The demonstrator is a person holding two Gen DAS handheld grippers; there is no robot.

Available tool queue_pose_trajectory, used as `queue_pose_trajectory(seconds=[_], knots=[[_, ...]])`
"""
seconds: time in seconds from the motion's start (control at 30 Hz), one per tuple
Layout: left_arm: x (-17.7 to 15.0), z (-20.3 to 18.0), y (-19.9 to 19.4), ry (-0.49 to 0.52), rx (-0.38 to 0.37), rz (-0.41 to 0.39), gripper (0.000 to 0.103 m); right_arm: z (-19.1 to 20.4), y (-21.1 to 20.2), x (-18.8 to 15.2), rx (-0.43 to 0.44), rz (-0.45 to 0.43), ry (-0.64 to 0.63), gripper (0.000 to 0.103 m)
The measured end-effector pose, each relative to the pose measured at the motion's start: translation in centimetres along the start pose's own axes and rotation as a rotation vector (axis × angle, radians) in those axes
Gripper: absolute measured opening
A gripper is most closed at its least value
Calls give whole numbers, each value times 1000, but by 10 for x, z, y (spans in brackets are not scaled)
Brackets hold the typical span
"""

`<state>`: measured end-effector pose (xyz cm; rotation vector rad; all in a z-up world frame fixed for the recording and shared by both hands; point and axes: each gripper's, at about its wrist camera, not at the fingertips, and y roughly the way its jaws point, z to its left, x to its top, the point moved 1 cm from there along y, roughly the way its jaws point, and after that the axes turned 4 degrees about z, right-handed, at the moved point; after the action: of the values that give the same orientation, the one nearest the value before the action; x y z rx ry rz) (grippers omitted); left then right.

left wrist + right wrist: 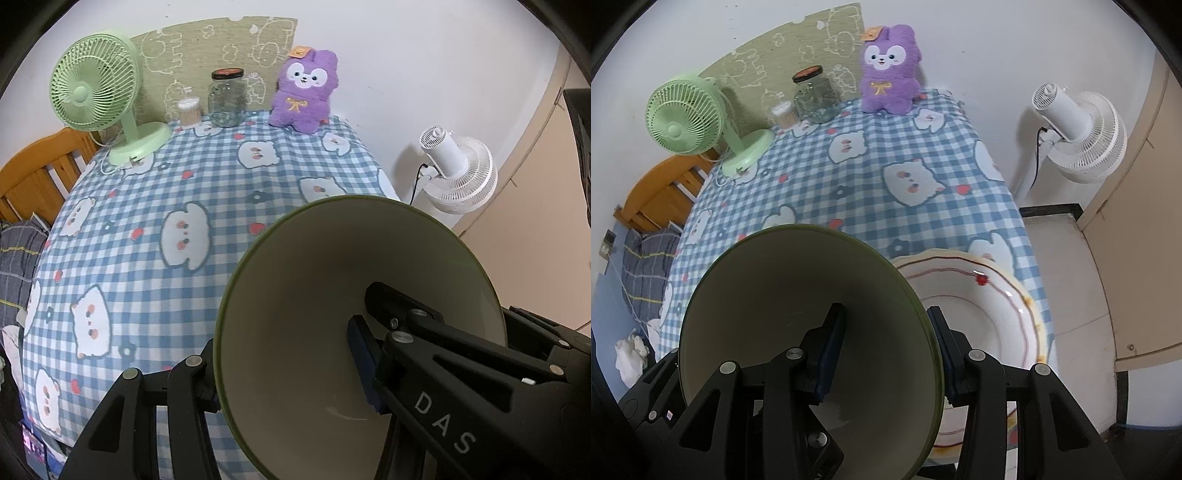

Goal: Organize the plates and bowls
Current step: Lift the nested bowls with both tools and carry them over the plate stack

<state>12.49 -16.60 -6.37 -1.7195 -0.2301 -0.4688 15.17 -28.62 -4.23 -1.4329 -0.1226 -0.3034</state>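
Observation:
One green bowl with a cream inside (314, 258) (798, 280) hangs above the checked tablecloth (147, 221) (868, 177), held from both sides. My left gripper (284, 354) is shut on the bowl's left wall, one finger inside and one outside. My right gripper (886, 314) is shut on the bowl's right wall in the same way. A white plate (982, 314) with red lines and a strawberry print lies on the table's near right corner, partly hidden behind the bowl.
At the table's far edge stand a green desk fan (96, 81) (683, 114), a glass jar (227, 98), a small swab tub (189, 110) and a purple plush toy (304, 92) (888, 70). A white floor fan (1078, 129) stands right of the table, and a wooden frame (40, 173) on the left.

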Motion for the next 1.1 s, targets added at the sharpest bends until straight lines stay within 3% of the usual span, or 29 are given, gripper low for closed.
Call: queue_pose_trajectory(seconds=[0.47,0.83,1.1], knots=[[-4,-45,30,-15,-7,40,56,-51,19,-2,-8,48,1,48],[-11,-57,55,-46,2,92,56,-66,41,-4,-2,98,-12,48],[-9,-59,58,-48,11,75,55,-67,42,-1,1,82,-21,48]])
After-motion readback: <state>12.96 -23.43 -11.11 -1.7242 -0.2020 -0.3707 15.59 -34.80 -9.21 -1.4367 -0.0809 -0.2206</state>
